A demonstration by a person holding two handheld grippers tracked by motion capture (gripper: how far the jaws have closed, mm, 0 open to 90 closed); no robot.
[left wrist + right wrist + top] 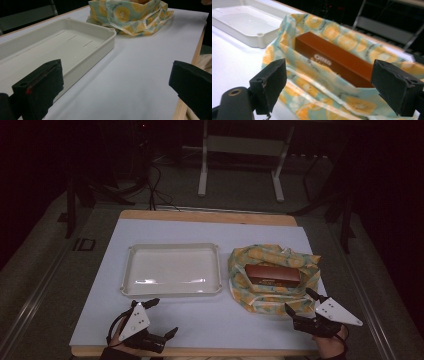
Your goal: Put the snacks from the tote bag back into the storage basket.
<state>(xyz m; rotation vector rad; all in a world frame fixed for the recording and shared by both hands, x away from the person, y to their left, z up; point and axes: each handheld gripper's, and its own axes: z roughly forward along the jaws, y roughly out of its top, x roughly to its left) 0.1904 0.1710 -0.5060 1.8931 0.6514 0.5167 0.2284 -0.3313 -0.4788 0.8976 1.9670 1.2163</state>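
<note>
Table (pixel 210 320): a white sheet is covering a wooden top and is occupying the centre of the high view.
Tray (pixel 172 270): a shallow cream tray is sitting left of centre in the high view, lying flat with nothing inside it.
Cloth bag (pixel 272 275): a bag printed with yellow citrus slices is lying right of centre, just beside the tray and apart from it, with its mouth gaping open.
Brown box (pixel 272 275): a long brown box with pale lettering is resting inside the bag's open mouth, its upper face showing.
Left gripper (pixel 165 317): it is hovering at the lower left of the high view, just below the tray's near edge. The jaws are standing wide apart and gripping nothing.
Right gripper (pixel 302 302): it is sitting at the lower right of the high view, at the bag's near edge. The jaws are spread wide, pointing at the box in the right gripper view, closing on nothing.
</note>
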